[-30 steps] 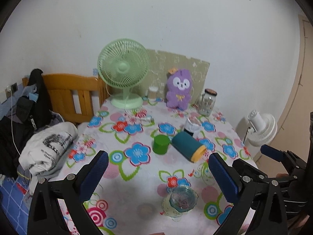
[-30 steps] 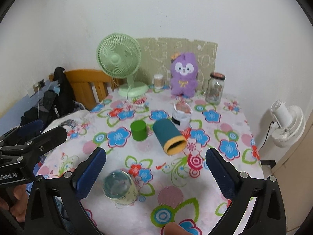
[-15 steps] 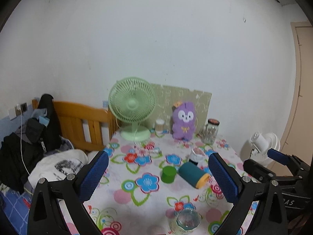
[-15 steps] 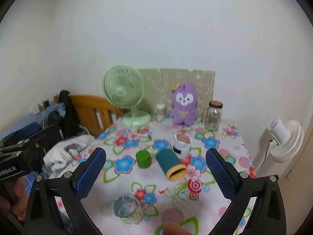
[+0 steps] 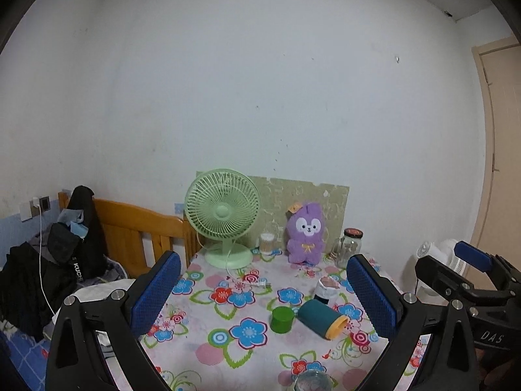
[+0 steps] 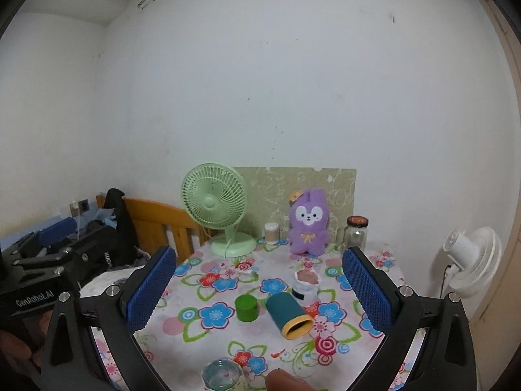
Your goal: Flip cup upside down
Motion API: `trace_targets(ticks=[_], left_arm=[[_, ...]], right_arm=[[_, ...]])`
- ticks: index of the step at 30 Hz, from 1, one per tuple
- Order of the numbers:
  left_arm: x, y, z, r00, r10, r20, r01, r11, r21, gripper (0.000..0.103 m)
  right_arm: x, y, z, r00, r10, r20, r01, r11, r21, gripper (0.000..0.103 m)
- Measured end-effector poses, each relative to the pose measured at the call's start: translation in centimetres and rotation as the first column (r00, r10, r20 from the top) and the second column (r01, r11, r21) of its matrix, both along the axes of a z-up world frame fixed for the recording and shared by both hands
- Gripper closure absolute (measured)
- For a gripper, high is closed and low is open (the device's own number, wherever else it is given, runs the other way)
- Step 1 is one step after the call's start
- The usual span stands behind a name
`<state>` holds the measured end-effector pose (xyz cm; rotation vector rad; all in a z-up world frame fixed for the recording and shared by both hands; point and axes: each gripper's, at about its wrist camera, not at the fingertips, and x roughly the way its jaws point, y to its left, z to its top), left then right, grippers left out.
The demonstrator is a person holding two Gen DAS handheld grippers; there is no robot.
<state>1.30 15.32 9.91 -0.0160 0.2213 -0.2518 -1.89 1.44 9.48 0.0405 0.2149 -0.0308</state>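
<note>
A teal cup with a yellow rim [image 5: 320,320] [image 6: 288,314] lies on its side in the middle of the flowered table, mouth toward me. A clear glass cup [image 5: 311,382] [image 6: 223,374] stands upright at the near edge. My left gripper [image 5: 263,296] is open and empty, raised above and behind the near edge. My right gripper [image 6: 257,293] is open and empty at a similar height. Each gripper shows at the side of the other's view.
A small green cup [image 6: 246,307] stands left of the teal cup, a white pouch [image 6: 306,285] behind it. A green fan [image 6: 216,208], purple plush [image 6: 307,221], glass jar [image 6: 356,233] and small container line the back. A wooden bed frame is left, a white fan [image 6: 469,260] right.
Both grippers have lifted and tilted up, away from the table; the table objects now sit lower and smaller in both views. Nothing on the table moved.
</note>
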Motion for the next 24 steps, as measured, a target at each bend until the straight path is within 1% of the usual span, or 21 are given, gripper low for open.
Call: trace_targets(ticks=[5,10,24], left_arm=[[-0.03,0.02,-0.03,1.000,0.008,0.012,-0.008,1.000,0.006,0.000],[-0.66,0.03,0.10,0.999,0.005,0.043,-0.006,1.000,0.010,0.000],[-0.67,-0.07,0.23,0.999,0.005,0.043,-0.006,1.000,0.016,0.000]], right_arm=[[-0.11,-0.08,-0.07,1.000,0.011,0.009,-0.011,1.000,0.007,0.000],[0.04,-0.54,-0.08,1.000,0.008,0.014,-0.009,1.000,0.020,0.000],[0.07,-0.06,-0.16,1.000,0.016,0.006,-0.016,1.000,0.018,0.000]])
